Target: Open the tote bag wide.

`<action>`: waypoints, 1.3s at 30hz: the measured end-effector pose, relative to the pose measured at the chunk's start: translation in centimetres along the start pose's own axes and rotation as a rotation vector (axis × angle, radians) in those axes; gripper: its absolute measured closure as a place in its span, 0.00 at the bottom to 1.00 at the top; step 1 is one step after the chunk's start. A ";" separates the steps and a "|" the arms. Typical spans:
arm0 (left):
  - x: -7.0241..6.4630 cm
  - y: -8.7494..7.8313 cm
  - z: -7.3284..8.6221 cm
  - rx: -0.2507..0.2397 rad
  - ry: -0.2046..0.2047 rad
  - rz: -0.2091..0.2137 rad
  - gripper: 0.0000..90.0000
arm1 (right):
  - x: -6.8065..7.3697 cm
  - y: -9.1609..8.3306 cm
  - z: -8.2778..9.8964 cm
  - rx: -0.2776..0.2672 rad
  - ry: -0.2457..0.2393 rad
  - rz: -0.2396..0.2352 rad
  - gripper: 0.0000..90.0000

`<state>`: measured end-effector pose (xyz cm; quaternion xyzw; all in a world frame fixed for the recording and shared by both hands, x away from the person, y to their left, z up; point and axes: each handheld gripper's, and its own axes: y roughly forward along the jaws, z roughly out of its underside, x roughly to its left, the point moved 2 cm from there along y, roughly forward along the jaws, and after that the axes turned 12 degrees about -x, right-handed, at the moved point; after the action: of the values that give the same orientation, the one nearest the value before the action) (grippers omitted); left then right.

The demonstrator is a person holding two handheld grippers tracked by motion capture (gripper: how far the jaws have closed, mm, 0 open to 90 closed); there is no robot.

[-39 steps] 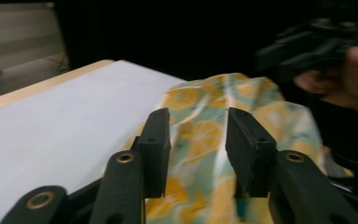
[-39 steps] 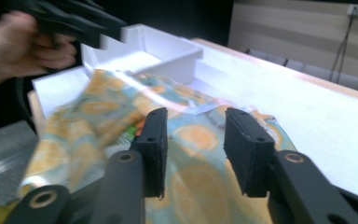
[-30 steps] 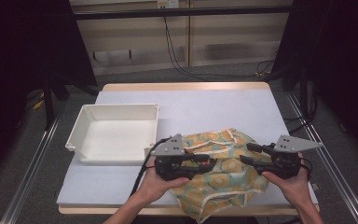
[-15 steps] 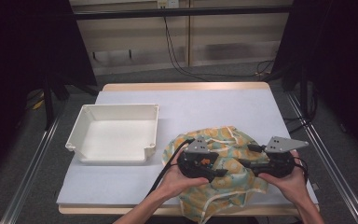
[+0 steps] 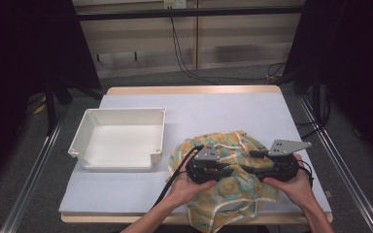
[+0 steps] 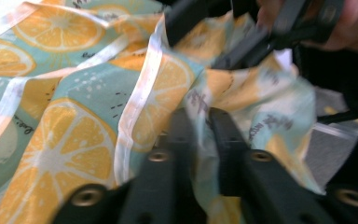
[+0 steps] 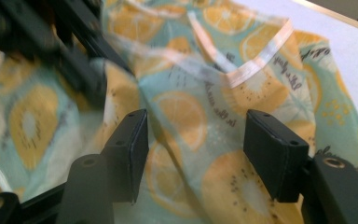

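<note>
My left hand-held gripper (image 6: 201, 122) has just closed, pinching the crumpled orange-slice-print teal cloth (image 5: 233, 187); my right hand-held gripper (image 7: 193, 140) gapes wide over it.

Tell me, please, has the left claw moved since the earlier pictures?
Yes. The left claw has shifted rightward across the cloth, away from the white tray, and now pinches a fold.

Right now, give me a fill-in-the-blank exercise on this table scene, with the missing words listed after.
1. The left gripper is shut on a fold of the ___-print cloth.
2. The right gripper stands ___, with cloth between its jaws.
3. The white tray lies to the ___ of the cloth in the high view.
4. The tray holds ___.

Missing words: lemon; open; left; nothing
</note>
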<state>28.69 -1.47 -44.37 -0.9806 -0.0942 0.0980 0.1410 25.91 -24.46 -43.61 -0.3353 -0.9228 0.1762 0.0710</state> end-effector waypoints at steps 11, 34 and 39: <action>-2.0 -0.6 -0.7 -0.050 0.070 0.090 1.00 | -1.1 0.8 -0.6 -0.029 0.045 0.020 0.98; -8.6 0.8 2.8 0.095 0.387 0.228 1.00 | -13.0 6.5 -1.7 -0.100 0.385 0.177 1.00; -7.7 0.9 3.4 0.080 0.326 0.227 0.98 | -13.2 7.8 0.0 -0.035 0.380 0.199 0.99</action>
<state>20.67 -3.09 -46.52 -0.9814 0.0452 -0.0430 0.1815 40.67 -27.39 -46.71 -0.4530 -0.8582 0.0998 0.2200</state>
